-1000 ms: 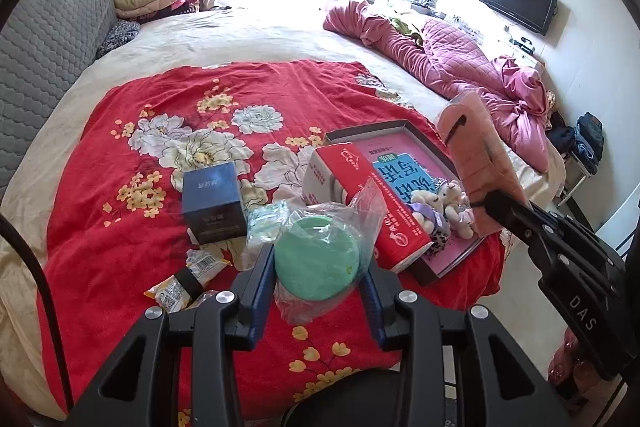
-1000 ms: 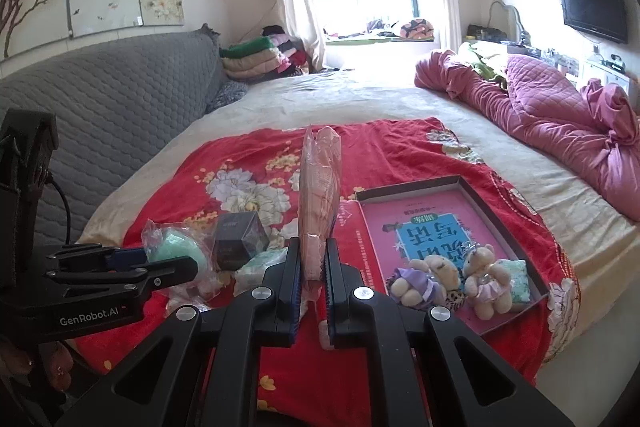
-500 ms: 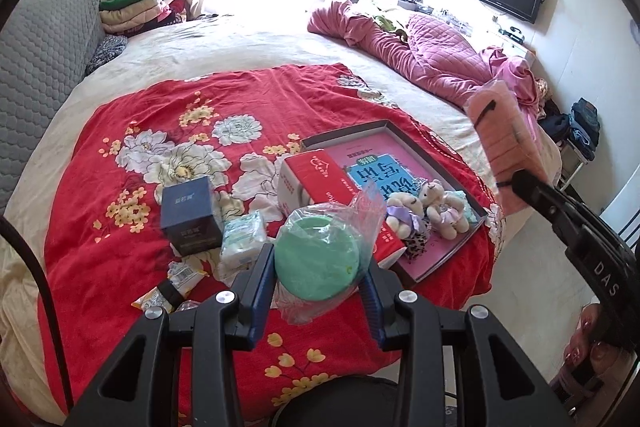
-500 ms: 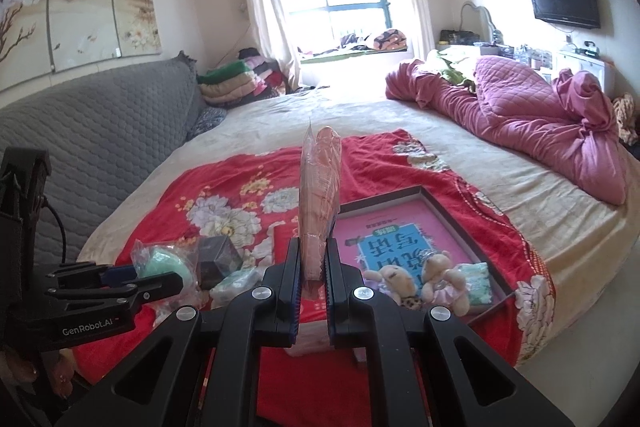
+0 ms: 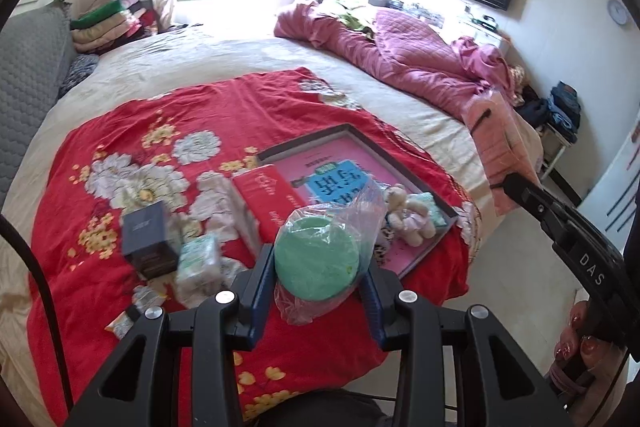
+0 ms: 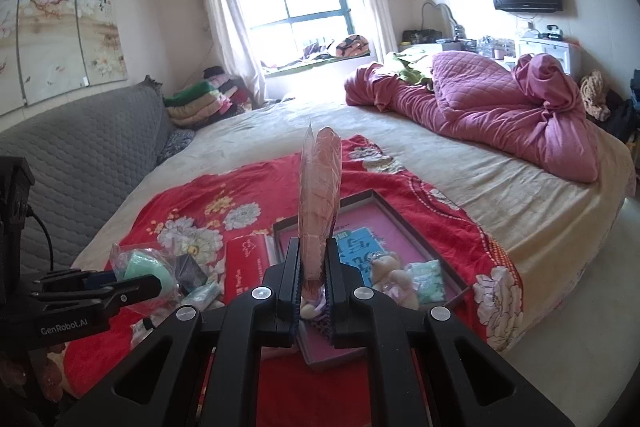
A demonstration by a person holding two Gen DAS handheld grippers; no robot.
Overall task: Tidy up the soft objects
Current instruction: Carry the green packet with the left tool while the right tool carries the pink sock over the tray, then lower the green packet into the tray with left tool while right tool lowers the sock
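My left gripper [image 5: 316, 267] is shut on a green round soft pad in a clear plastic bag [image 5: 316, 259], held above the front edge of the red floral blanket [image 5: 224, 115]. It also shows in the right wrist view [image 6: 144, 269]. My right gripper [image 6: 314, 267] is shut on a pink packaged soft item [image 6: 320, 195] that stands upright; the item shows at the right in the left wrist view [image 5: 500, 143]. A shallow box with a pink book cover [image 5: 360, 163] holds small plush bears [image 5: 408, 215] and a mint packet [image 5: 434, 211].
A red box [image 5: 272, 195], a dark blue box [image 5: 148, 239], a tissue pack [image 5: 200, 259] and a snack wrapper [image 5: 132, 315] lie on the blanket. A crumpled pink quilt [image 5: 400, 63] lies on the far right of the bed. Folded blankets [image 5: 108, 27] are stacked by the window.
Both grippers have pulled back and risen from the bed, still holding their items. The view now takes in more of the room and the floor at the right.
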